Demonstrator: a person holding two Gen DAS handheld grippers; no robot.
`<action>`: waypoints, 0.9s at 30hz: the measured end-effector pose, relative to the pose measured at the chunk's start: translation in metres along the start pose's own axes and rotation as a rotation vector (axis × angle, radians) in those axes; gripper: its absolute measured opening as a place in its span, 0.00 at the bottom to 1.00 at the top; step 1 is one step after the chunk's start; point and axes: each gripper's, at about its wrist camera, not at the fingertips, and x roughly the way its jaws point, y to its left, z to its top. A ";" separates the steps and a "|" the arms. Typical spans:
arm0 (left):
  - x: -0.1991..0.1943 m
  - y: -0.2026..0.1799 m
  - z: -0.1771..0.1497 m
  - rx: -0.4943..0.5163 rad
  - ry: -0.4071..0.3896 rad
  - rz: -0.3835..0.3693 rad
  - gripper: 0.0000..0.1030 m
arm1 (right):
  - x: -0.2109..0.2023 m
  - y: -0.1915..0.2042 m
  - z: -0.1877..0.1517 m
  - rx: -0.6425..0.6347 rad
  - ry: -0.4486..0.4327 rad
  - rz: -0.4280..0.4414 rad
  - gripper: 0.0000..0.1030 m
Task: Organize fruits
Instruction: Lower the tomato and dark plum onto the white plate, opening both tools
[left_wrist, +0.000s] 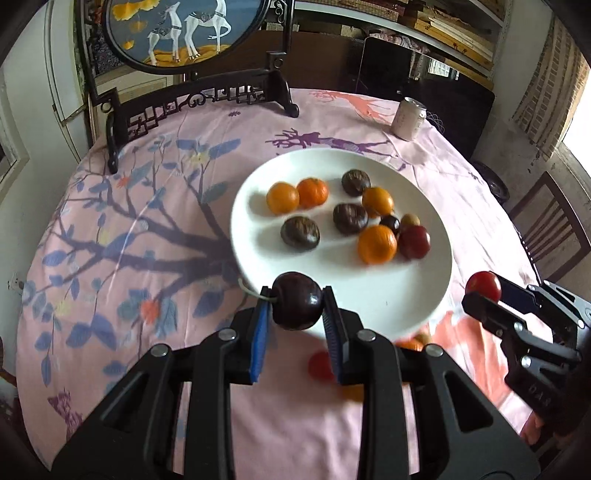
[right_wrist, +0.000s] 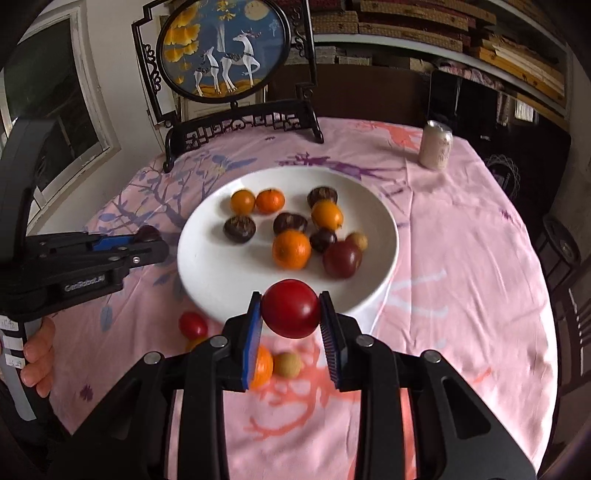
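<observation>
Carrying fruit to white plate (right_wrist: 207, 280): left gripper (left_wrist: 297, 301) clamped on dark plum (left_wrist: 296, 306), right gripper (right_wrist: 290, 310) clamped on red tomato (right_wrist: 290, 308), both above near rim. Next: lowering onto bare plate, then releasing.

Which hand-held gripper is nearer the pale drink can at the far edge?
Right. The right hand-held gripper, gripping a red fruit, is on the pale drink can side; the left hand-held gripper sits farther across the white plate.
</observation>
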 end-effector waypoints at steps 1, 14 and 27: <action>0.010 0.000 0.016 -0.011 0.000 0.003 0.27 | 0.010 0.001 0.011 -0.020 -0.004 -0.011 0.30; 0.100 -0.002 0.078 -0.024 0.049 0.072 0.27 | 0.120 -0.023 0.062 -0.025 0.131 -0.011 0.30; 0.040 0.001 0.043 -0.021 -0.033 0.083 0.62 | 0.014 -0.010 0.026 -0.082 0.046 -0.074 0.55</action>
